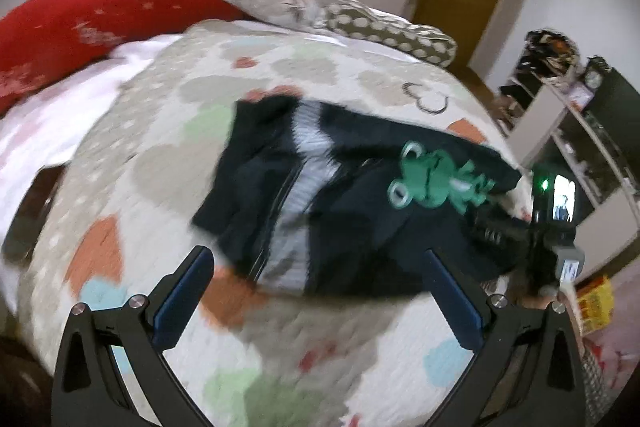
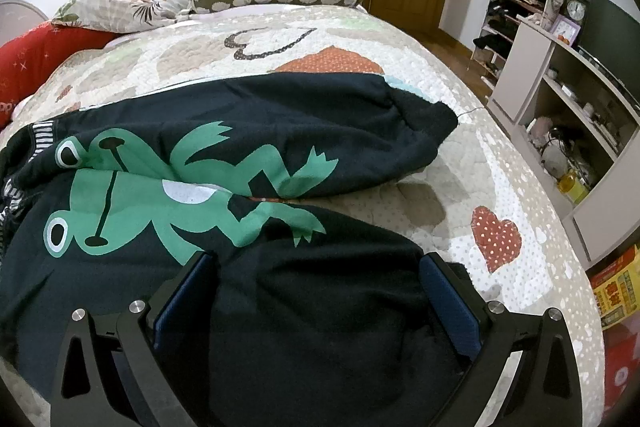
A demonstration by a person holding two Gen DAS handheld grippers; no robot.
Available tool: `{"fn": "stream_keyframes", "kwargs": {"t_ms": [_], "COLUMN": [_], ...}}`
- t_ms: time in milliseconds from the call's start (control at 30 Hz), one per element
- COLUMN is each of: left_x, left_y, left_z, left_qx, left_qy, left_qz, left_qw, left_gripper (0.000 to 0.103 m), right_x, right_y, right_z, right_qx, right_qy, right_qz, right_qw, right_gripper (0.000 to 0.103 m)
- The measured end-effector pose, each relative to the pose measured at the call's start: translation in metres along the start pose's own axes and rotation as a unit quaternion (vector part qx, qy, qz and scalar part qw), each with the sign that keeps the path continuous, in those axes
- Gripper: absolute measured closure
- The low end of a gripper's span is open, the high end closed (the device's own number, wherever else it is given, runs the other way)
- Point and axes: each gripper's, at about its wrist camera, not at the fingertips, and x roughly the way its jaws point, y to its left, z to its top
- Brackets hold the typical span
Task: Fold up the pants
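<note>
Pants: your dark frog-print pants (image 2: 248, 131) lie spread on the quilt (image 2: 480, 163).
Left gripper (image 1: 316, 267): fingers apart, above the quilt, holding nothing.
Right gripper (image 2: 316, 271): fingers apart, straddling a pant leg.

Dark pants with a green frog print, spread out on the bed

The pants (image 2: 248, 131) lie flat and rumpled, two legs side by side running ahead and right of the right hand-held gripper (image 2: 316, 291), whose open fingers hover over the nearer leg; a striped waistband shows at far left.
</note>
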Motion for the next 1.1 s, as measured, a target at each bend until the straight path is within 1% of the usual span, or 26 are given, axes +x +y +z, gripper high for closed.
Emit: {"fn": "stream_keyframes", "kwargs": {"t_ms": [67,133,167,200,233,267,333,400,433,467,500,567,600,633,700,733,767,800,833,867,900,933,967,1000,1033,1100], "left_x": [0.014,0.031,0.037,0.043,0.051,0.062,0.081,0.113,0.127,0.139,0.155,0.176,0.186,0.201,0.218,0.229,0.235,0.239,0.241,0.241,0.237,0.234,0.227,0.223,0.212,0.196], "left_y": [-0.002,-0.002,-0.002,-0.002,-0.002,-0.001,-0.001,-0.003,-0.002,-0.002,-0.001,0.000,0.001,0.000,-0.003,-0.008,-0.011,-0.014,-0.018,-0.021,-0.021,-0.020,-0.017,-0.017,-0.019,-0.023], "left_z": [0.022,0.044,0.051,0.058,0.066,0.075,0.090,0.110,0.118,0.124,0.132,0.144,0.148,0.154,0.155,0.154,0.151,0.149,0.145,0.142,0.143,0.145,0.148,0.149,0.149,0.148], "left_qx": [0.015,0.041,0.053,0.067,0.083,0.095,0.115,0.134,0.135,0.135,0.137,0.145,0.150,0.161,0.176,0.189,0.195,0.200,0.209,0.221,0.216,0.208,0.191,0.189,0.193,0.197], "left_qy": [0.008,0.016,0.017,0.021,0.026,0.031,0.044,0.070,0.078,0.084,0.089,0.096,0.104,0.121,0.143,0.162,0.173,0.181,0.187,0.177,0.164,0.162,0.157,0.147,0.131,0.112], "left_qz": [-0.017,-0.006,-0.001,0.003,0.008,0.011,-0.004,-0.031,-0.038,-0.040,-0.036,-0.033,-0.036,-0.042,-0.051,-0.062,-0.066,-0.069,-0.063,-0.037,-0.038,-0.046,-0.056,-0.053,-0.049,-0.043], "left_qw": [0.9997,0.9990,0.9984,0.9975,0.9962,0.9949,0.9924,0.9880,0.9871,0.9865,0.9858,0.9842,0.9826,0.9787,0.9726,0.9666,0.9633,0.9604,0.9579,0.9585,0.9617,0.9634,0.9673,0.9695,0.9712,0.9731], "left_gripper": [0.000,0.000,0.000,0.000,0.000,0.000,0.000,0.000,0.000,0.000,0.000,0.000,0.000,0.000,0.000,0.000,0.002,0.020,0.050,0.058,0.083,0.099,0.099,0.099,0.099,0.099], "right_x": [0.004,0.002,-0.004,-0.010,-0.023,-0.044,-0.065,-0.072,-0.068,-0.056,-0.044,-0.006,0.007,0.023,0.048,0.060,0.071,0.079,0.089,0.097,0.097,0.094,0.088,0.085,0.081,0.070], "right_y": [-0.003,-0.011,-0.017,-0.022,-0.030,-0.043,-0.062,-0.073,-0.074,-0.072,-0.068,-0.056,-0.052,-0.049,-0.041,-0.035,-0.028,-0.021,-0.011,-0.004,-0.002,0.001,-0.001,-0.004,-0.008,-0.011], "right_z": [0.007,0.012,0.013,0.013,0.013,0.016,0.029,0.050,0.064,0.078,0.088,0.112,0.120,0.129,0.140,0.143,0.145,0.144,0.141,0.139,0.140,0.142,0.145,0.147,0.150,0.149], "right_qx": [-0.012,-0.021,-0.025,-0.026,-0.026,-0.025,-0.019,-0.024,-0.037,-0.056,-0.072,-0.115,-0.127,-0.134,-0.144,-0.150,-0.158,-0.164,-0.174,-0.184,-0.189,-0.189,-0.177,-0.163,-0.147,-0.143], "right_qy": [0.035,0.064,0.074,0.073,0.061,0.027,-0.006,-0.029,-0.032,-0.022,-0.010,0.026,0.033,0.042,0.057,0.065,0.077,0.088,0.102,0.111,0.108,0.098,0.089,0.092,0.091,0.076], "right_qz": [0.015,0.047,0.056,0.053,0.041,0.049,0.094,0.139,0.161,0.186,0.192,0.161,0.150,0.148,0.156,0.165,0.175,0.182,0.188,0.182,0.175,0.176,0.194,0.210,0.217,0.213], "right_qw": [0.999,0.997,0.995,0.996,0.997,0.998,0.995,0.990,0.986,0.981,0.979,0.980,0.980,0.979,0.976,0.973,0.969,0.965,0.961,0.960,0.960,0.961,0.961,0.960,0.961,0.963], "right_gripper": [0.000,0.000,0.005,0.011,0.014,0.014,0.014,0.013,0.010,0.004,0.004,0.004,0.004,0.004,0.004,0.004,0.004,0.005,0.010,0.016,0.018,0.037,0.077,0.089,0.091,0.091]}}
